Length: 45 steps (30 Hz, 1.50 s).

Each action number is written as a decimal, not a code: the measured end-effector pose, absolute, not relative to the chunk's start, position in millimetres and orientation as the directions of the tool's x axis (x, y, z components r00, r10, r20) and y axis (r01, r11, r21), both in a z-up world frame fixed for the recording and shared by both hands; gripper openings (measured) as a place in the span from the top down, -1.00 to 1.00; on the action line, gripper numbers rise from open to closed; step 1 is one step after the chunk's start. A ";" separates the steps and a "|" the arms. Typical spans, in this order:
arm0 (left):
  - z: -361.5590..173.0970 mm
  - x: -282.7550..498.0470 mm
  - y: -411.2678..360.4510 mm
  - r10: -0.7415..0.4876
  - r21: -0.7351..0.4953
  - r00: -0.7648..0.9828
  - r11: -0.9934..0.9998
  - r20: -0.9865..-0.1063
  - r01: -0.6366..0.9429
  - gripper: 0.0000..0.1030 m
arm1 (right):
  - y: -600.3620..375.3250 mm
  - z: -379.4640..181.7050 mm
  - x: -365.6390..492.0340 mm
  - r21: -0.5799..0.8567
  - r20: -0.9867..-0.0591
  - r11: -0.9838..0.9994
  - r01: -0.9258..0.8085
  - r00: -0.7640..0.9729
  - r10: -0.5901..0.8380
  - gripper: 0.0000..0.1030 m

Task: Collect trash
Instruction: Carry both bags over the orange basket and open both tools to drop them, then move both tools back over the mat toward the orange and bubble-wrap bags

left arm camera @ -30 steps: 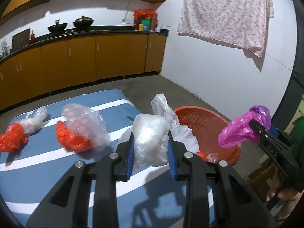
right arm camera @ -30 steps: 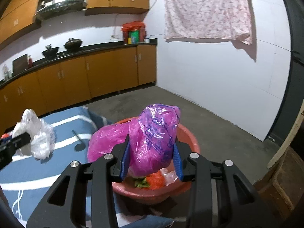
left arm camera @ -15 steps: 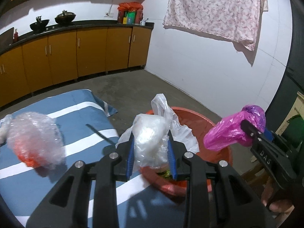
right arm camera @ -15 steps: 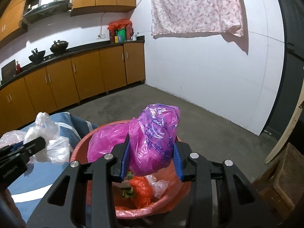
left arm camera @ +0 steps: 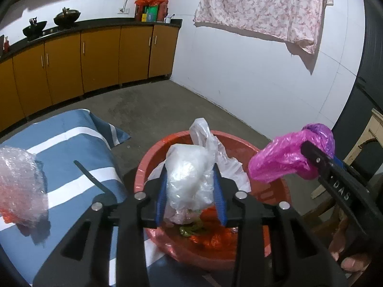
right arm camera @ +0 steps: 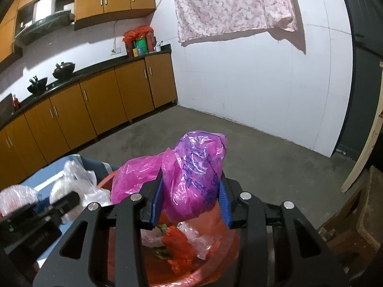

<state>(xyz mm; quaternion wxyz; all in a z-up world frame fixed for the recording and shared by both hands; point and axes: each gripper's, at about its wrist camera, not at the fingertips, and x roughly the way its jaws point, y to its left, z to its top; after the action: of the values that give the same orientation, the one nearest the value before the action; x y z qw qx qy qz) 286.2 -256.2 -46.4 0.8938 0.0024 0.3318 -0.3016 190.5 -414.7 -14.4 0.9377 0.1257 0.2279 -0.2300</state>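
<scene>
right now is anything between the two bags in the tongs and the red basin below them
Nothing visible. The white bag in the left tongs and the pink bag in the right tongs hang over the open red basin, which holds only trash.

Left hand-held gripper (left arm camera: 191,191) holds white bag (left arm camera: 189,177) above red basin (left arm camera: 143,167).

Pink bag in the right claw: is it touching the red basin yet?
Cannot tell. In the right wrist view the pink bag overlaps the red basin rim; no gap or contact shows plainly.
</scene>
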 end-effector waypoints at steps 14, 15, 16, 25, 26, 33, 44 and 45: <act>-51.7 289.6 -217.9 -0.503 -0.238 0.621 0.855 -0.602 0.462 -0.36 | -415.1 -21.6 182.9 0.192 -0.497 0.870 0.454 0.809 -0.313 -0.53; -51.5 287.2 -213.0 -0.498 -0.235 0.627 0.858 -0.600 0.457 -0.45 | -413.6 -21.1 181.9 0.182 -0.495 0.870 0.457 0.807 -0.321 -0.63; -50.6 283.6 -207.3 -0.487 -0.225 0.639 0.865 -0.595 0.449 -0.49 | -411.1 -20.5 179.6 0.168 -0.492 0.872 0.460 0.805 -0.330 -0.72; -46.8 240.3 -146.0 -0.340 -0.065 0.753 0.927 -0.564 0.370 -0.86 | -386.1 -28.0 168.7 0.131 -0.511 0.894 0.429 0.802 -0.310 -0.85; -47.8 235.3 -136.8 -0.317 -0.046 0.764 0.934 -0.561 0.354 -0.88 | -380.6 -28.8 169.2 0.127 -0.515 0.900 0.416 0.804 -0.299 -0.85; -54.7 210.6 -61.8 -0.165 0.019 0.808 0.977 -0.565 0.213 -0.91 | -334.5 -25.6 178.8 0.107 -0.523 0.941 0.320 0.823 -0.220 -0.85; -61.0 192.8 54.1 0.054 0.033 0.826 0.999 -0.562 -0.043 -0.91 | -224.4 -14.6 213.8 0.113 -0.533 0.993 0.034 0.845 0.032 -0.49; -62.5 191.4 62.9 0.065 0.028 0.825 0.998 -0.562 -0.059 -0.91 | -213.0 -13.2 217.6 0.117 -0.531 0.993 0.006 0.845 0.057 -0.48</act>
<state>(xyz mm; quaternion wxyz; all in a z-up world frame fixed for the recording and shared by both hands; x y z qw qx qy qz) 191.4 62.9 -62.5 0.9551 0.0047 0.2944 0.0326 217.6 -213.0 -13.2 0.9589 0.0571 0.2777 0.0133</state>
